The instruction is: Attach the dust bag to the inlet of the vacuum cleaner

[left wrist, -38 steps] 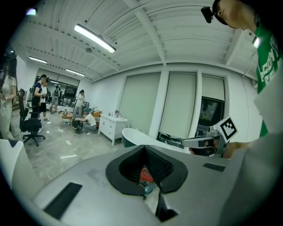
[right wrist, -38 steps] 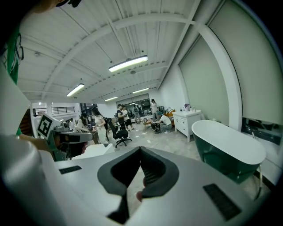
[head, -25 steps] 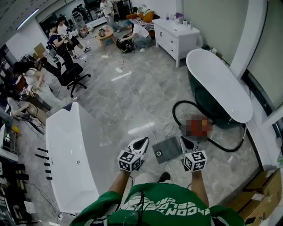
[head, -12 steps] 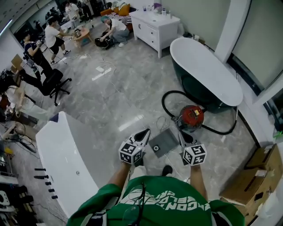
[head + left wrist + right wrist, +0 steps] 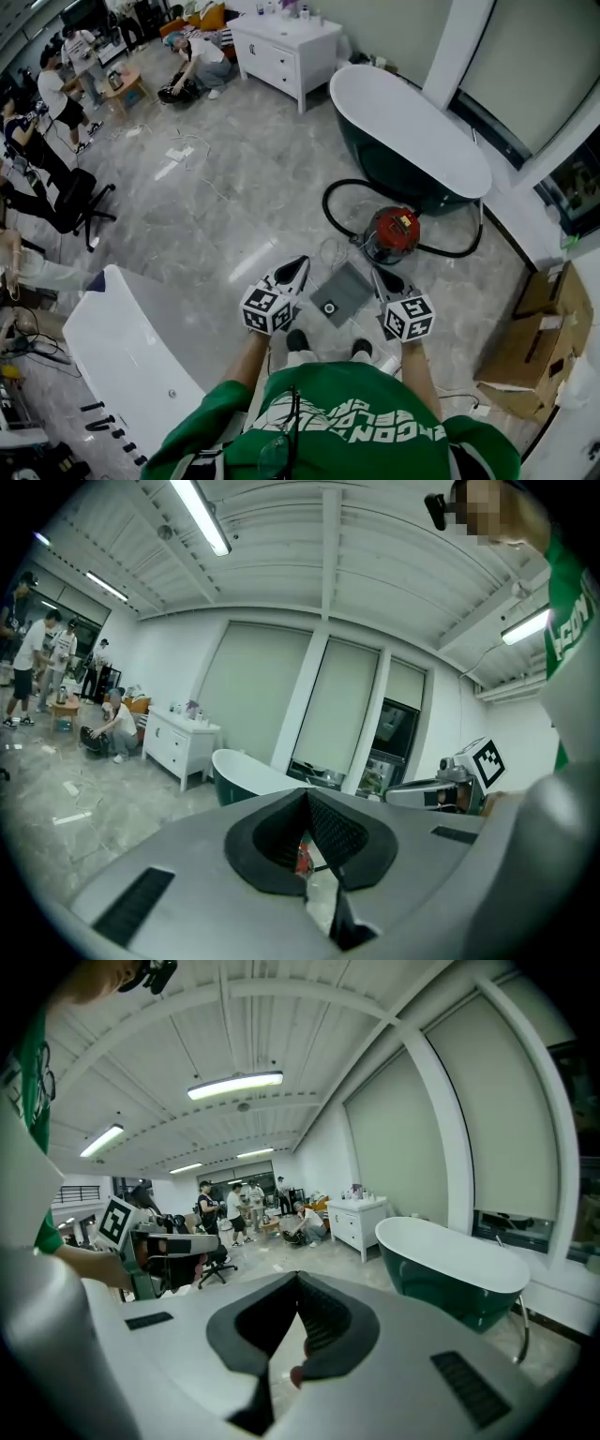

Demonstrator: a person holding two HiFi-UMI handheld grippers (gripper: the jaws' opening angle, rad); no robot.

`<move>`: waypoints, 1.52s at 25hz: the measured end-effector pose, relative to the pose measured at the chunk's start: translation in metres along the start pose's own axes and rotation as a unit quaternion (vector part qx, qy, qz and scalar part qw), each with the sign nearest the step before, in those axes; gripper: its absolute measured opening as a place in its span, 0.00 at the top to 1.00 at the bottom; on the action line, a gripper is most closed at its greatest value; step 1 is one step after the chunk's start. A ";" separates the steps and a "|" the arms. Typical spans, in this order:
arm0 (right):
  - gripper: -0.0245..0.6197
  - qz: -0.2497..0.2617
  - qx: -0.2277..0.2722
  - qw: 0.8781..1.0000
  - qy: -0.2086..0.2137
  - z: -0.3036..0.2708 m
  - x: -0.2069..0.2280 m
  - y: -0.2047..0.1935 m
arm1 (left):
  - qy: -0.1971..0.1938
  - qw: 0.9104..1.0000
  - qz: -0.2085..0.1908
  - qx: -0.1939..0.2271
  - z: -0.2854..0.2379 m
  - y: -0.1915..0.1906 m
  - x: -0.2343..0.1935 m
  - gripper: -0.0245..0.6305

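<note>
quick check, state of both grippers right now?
Left gripper: jaws closed, holding nothing.
Right gripper: jaws closed, holding nothing.

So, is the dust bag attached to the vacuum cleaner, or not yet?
Not attached. The dust bag lies flat on the floor, apart from the red vacuum cleaner.

Big open room with a glossy grey marble floor (image 5: 234,187). A dark green freestanding tub (image 5: 412,131), white inside, sits by the tall windows (image 5: 394,1138) with blinds down. White dresser (image 5: 281,52) further back, another white tub (image 5: 122,347) up close, black office chair (image 5: 80,202), cardboard boxes (image 5: 548,319), tube lights (image 5: 234,1084) overhead
</note>
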State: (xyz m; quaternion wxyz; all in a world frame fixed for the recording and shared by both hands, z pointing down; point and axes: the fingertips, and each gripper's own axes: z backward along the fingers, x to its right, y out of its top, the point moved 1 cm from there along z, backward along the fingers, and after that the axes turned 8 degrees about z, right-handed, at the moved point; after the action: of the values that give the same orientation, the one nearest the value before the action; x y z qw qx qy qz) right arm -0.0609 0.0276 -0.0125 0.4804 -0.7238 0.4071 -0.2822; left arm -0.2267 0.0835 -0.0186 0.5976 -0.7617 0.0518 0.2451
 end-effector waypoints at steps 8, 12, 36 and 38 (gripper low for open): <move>0.95 0.006 -0.016 1.000 -0.023 -0.010 -0.007 -0.003 | -0.051 0.998 -0.009 -0.030 -0.015 -0.004 -0.014 0.96; 0.95 0.002 -0.020 1.000 -0.022 -0.014 0.009 -0.011 | -0.058 0.997 -0.022 -0.043 -0.034 -0.009 -0.013 0.96; 0.95 0.009 -0.068 0.998 -0.017 -0.059 0.160 -0.136 | -0.051 0.991 -0.057 -0.113 -0.170 -0.116 -0.036 0.96; 0.95 0.012 -0.071 0.997 -0.014 -0.073 0.163 -0.155 | -0.055 0.990 -0.056 -0.118 -0.179 -0.135 -0.047 0.96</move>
State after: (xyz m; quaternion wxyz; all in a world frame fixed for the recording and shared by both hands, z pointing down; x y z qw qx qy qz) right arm 0.0131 -0.1141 0.1614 0.4367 -0.7551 0.4281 -0.2364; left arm -0.1622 -0.0562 0.1510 0.5185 -0.8137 -0.0528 0.2575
